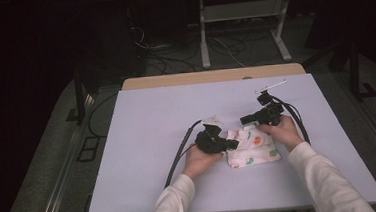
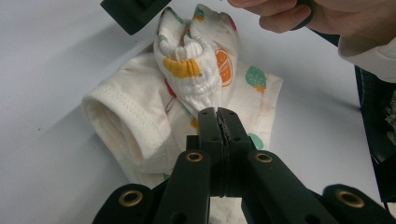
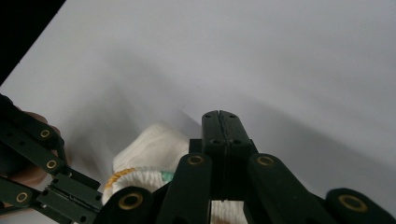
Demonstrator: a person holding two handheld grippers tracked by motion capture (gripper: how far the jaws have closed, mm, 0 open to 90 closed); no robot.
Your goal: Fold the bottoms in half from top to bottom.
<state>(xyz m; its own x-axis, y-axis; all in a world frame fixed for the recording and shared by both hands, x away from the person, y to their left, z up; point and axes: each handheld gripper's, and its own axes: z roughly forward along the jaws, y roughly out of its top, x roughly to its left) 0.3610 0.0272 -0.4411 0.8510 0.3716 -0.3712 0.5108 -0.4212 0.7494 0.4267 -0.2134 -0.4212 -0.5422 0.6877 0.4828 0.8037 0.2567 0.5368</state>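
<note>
Baby garment [image 1: 251, 146], white with orange and green prints, lies bunched near the middle of the pale table [image 1: 143, 139], between 2 handheld grippers. In the left gripper view, the left gripper [image 2: 218, 122] has its 2 black jaws pressed together on a gathered, ribbed fold of the cloth, which stands up ahead of them. In the high view, the right gripper [image 1: 247, 119] sits just above the garment's far edge. In the right gripper view, its jaws are fully closed, tips over bare table; whether cloth is caught lower down I cannot tell.
</note>
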